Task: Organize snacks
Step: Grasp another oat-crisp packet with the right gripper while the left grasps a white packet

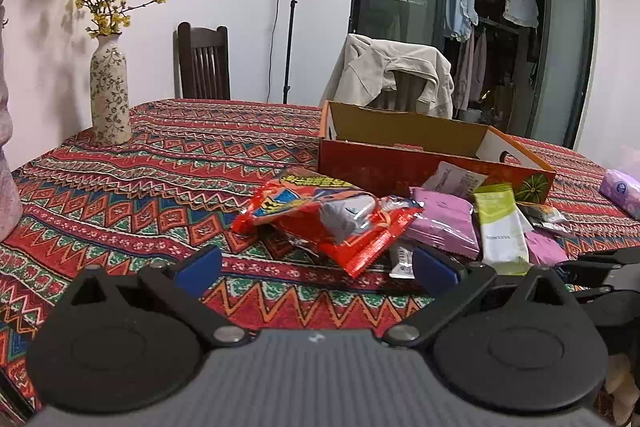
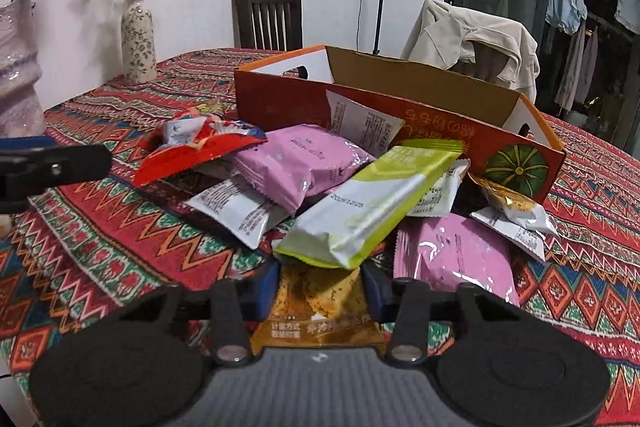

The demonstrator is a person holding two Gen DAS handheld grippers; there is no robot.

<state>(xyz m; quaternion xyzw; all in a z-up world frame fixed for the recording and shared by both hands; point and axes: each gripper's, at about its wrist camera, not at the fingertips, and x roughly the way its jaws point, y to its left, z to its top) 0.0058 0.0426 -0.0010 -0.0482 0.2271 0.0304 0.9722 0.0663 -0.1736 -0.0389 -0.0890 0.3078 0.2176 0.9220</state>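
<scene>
An open orange cardboard box [image 2: 280,103] with a pumpkin picture stands on the patterned tablecloth, and a pile of snack packets lies in front of it. My right gripper [image 2: 320,287] is at the near side of the pile, its blue pads pressed on an orange-yellow packet [image 2: 320,311]. A green-and-white packet [image 2: 372,203] lies just beyond its tips, between pink packets [image 2: 304,159]. My left gripper [image 1: 316,267] stands open low over the cloth, with a corner of the red packet [image 1: 332,219] just ahead of its tips and nothing gripped. The box [image 1: 400,167] is behind that.
A flowered vase [image 1: 110,95] and a larger pink vase [image 1: 8,163] stand at the table's left. Two chairs are behind the table, one draped with a beige jacket [image 1: 392,75]. A purple tissue pack [image 1: 624,191] lies at the right. A lamp stand [image 1: 294,7] is by the wall.
</scene>
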